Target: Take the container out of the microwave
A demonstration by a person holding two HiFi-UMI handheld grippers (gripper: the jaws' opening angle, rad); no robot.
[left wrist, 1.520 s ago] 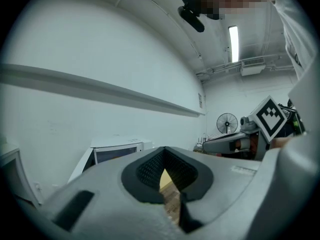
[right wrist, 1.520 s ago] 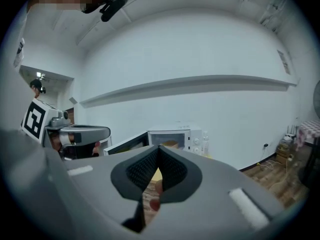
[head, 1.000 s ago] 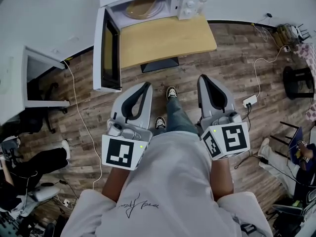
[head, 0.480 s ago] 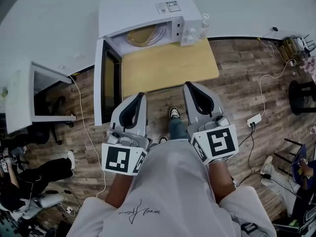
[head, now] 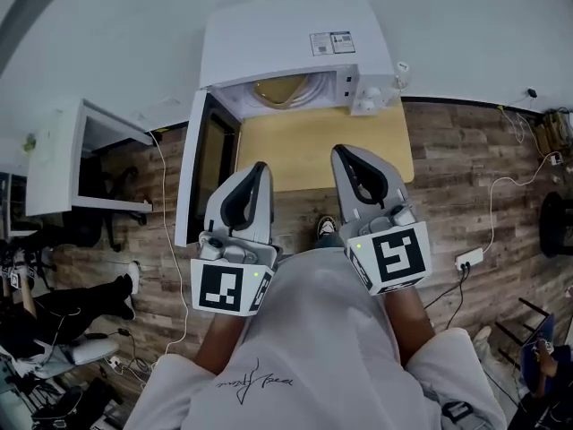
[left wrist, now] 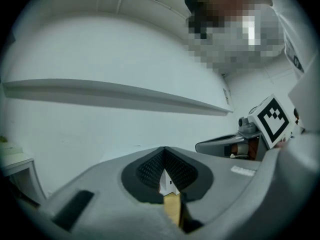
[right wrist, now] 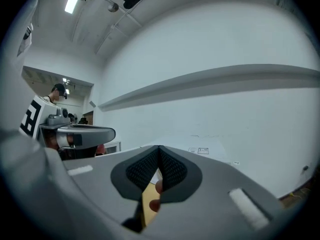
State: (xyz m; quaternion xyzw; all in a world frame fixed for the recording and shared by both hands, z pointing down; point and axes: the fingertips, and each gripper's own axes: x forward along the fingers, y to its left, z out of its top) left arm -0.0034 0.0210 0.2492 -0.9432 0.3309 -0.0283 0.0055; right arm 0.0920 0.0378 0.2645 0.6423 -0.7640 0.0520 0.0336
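Seemingly light yet rigid, the container (head: 282, 90) inside the microwave (head: 286, 43) warrants a rim grip; left gripper (head: 259, 168) and right gripper (head: 344, 154) jaws stand closed, empty.

Ahead of you a wooden table (head: 300, 150) stands against the white wall (head: 466, 25), on a brown plank floor (head: 474, 168). Off to your left a white cabinet (head: 63, 164) shows its open front. Nearer on that side, a seated person's legs (head: 76, 303) in dark trousers stretch across the floor. On your right, a white power strip (head: 469, 259) lies on the planks.
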